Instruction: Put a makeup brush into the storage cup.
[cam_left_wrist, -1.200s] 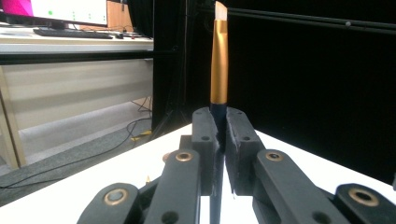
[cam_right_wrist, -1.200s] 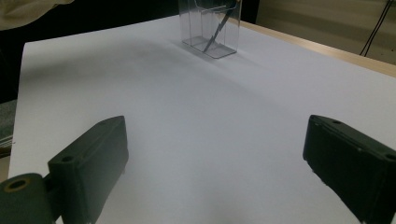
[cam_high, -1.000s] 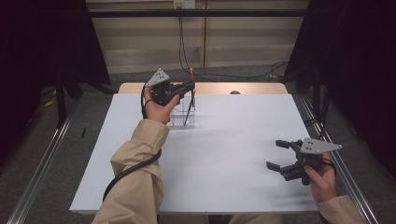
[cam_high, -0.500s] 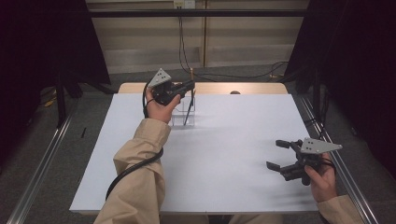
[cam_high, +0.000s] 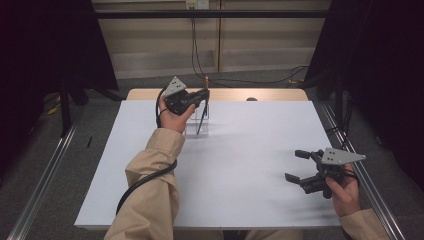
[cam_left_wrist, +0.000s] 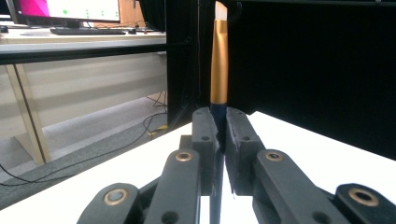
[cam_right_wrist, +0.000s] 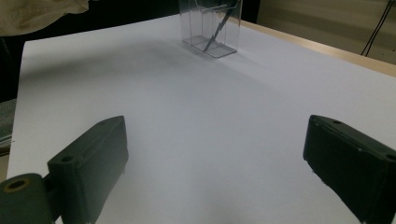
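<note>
My left gripper (cam_high: 204, 94) is shut on a brush (cam_high: 201, 120) with a dark handle and a gold ferrule, its pale tip pointing up. In the left gripper view both jaws press on the handle just below the brush's ferrule (cam_left_wrist: 219, 60), at the left gripper's (cam_left_wrist: 219, 128) pads. The brush's lower end slants down into a clear plastic holder (cam_high: 197, 124) near the table's far edge. The right gripper view shows the holder (cam_right_wrist: 212, 25) with the brush's handle (cam_right_wrist: 215, 33) leaning inside. My right gripper (cam_high: 296, 165) is open near the table's right edge, nothing between the right gripper's (cam_right_wrist: 215, 154) jaws.
A white sheet (cam_high: 240, 165) covers the table, with a strip of bare wood (cam_high: 270, 94) along the far edge. Metal rails run down both sides of the table. Cables lie on the floor beyond it.
</note>
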